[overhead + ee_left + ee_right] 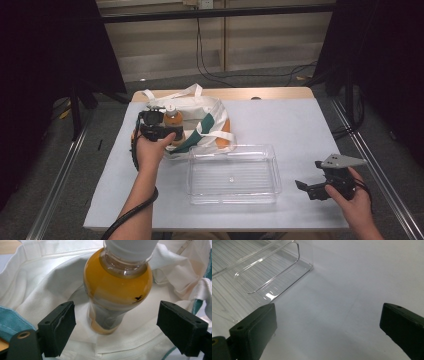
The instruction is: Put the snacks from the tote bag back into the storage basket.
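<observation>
So the left hand-held gripper (116,322) is up at the white tote bag (200,112) near the far-left part of the surface (300,125), lined up on a bottle of orange drink (117,290) with a white cap (130,248). The bottle stands in the mouth of the bag with white fabric bunched all around it. In the left gripper view its lower body sits right between the two black pads (58,327), but there's a clear gap on both sides, so the jaws are spread and not pinching it yet. The bag has some teal trim and looped handles flopped over the top.

The right hand-held gripper (312,187) hangs out well apart from all that, low over the bare surface on the right side, jaws spread wide with nothing between them. Just to its left is a clear plastic tray (272,172) sitting in the middle of the surface, right in front of the bag. In the right gripper view one corner of that tray (297,260) is in sight.
</observation>
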### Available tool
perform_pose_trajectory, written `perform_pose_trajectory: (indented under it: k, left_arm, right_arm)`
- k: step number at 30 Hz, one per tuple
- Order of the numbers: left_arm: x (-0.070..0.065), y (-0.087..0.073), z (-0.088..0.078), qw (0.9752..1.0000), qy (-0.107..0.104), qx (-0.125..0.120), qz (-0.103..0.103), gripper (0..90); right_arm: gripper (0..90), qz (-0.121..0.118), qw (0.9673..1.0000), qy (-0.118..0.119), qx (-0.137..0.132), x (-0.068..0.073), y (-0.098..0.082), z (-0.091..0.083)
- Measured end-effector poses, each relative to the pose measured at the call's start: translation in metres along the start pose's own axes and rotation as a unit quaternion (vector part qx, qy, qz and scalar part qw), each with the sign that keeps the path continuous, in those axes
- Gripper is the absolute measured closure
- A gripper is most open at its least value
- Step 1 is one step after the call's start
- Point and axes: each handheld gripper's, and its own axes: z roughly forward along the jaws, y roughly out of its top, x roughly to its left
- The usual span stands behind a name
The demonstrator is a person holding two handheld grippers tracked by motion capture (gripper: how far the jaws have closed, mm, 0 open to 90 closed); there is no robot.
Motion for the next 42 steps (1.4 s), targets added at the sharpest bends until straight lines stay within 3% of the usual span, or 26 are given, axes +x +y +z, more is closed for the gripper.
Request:
perform_pose_trajectory:
  k: [1, 12, 22, 25, 42]
  left_arm:
    - [-0.001, 0.001, 0.001, 0.9999, -0.001, -0.006, -0.009, 14.9]
    - [-0.004, 0.008, 0.003, 0.9999, 0.011, -0.004, 0.006, 18.3]
    - [-0.008, 0.013, 0.011, 0.9998, 0.014, -0.012, -0.007, 20.8]
    - [-0.009, 0.015, 0.012, 0.9998, 0.018, -0.009, -0.001, 21.8]
    - [-0.01, 0.018, 0.02, 0.9993, 0.033, -0.013, -0.012, 26.9]
  right_arm:
    - [0.9, 0.0, 1.0, 0.0, 0.0, 0.0, 0.0, 0.0]
    - [0.9, -0.003, 1.0, 0.004, 0.0, 0.0, 0.0, 0.0]
    - [0.9, 0.0, 1.0, 0.004, 0.0, 0.0, 0.0, 0.0]
    - [0.9, -0.003, 1.0, 0.006, 0.001, 0.0, 0.0, 0.0]
    - [0.9, -0.001, 1.0, 0.006, -0.002, -0.001, 0.0, 0.0]
